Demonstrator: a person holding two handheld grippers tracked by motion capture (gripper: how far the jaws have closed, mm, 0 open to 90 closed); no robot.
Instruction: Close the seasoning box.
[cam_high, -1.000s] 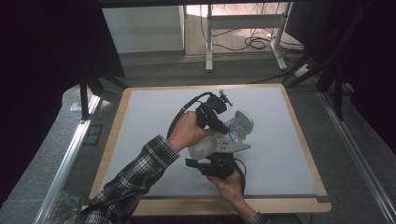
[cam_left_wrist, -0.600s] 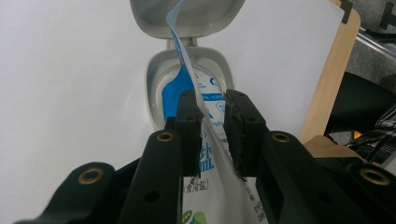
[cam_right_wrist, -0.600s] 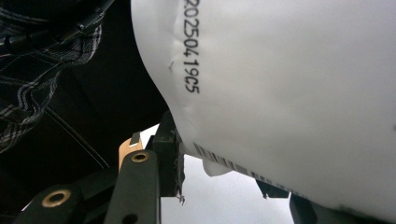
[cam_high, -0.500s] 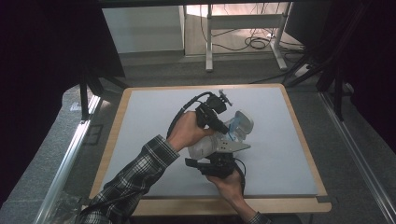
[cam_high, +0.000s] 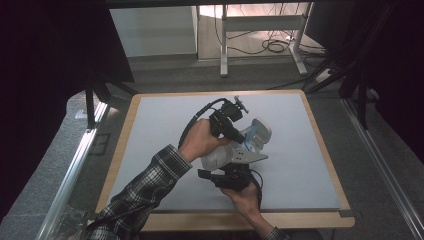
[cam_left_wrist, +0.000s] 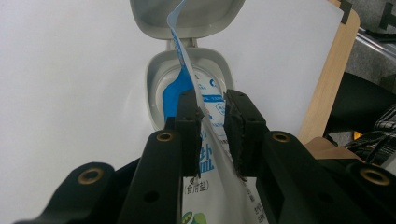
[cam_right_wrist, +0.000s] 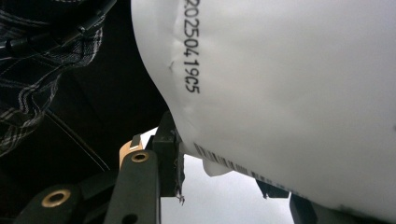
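A white salt bag (cam_high: 220, 159) with blue print hangs tilted over the table between my two grippers. Its torn mouth dips into a grey box (cam_high: 260, 131) whose hinged lid stands open. My left gripper (cam_high: 242, 140) is shut on the bag near its top. In the left gripper view the bag (cam_left_wrist: 206, 163) runs between the jaws of the left gripper (cam_left_wrist: 212, 126) toward the box (cam_left_wrist: 156, 84), and a blue strip (cam_left_wrist: 180, 46) sticks up in front of the lid (cam_left_wrist: 210, 18). My right gripper (cam_high: 235, 172) holds the bag's bottom end. Up close, the bag (cam_right_wrist: 289, 93) bulges between the jaws of the right gripper (cam_right_wrist: 224, 172).
The work surface is a white board with a wooden rim (cam_high: 120, 165). A plaid sleeve (cam_high: 145, 195) reaches in from the lower left. A metal rail (cam_high: 75, 165) runs along the table's left side, and desk legs with cables (cam_high: 275, 45) stand beyond the far edge.
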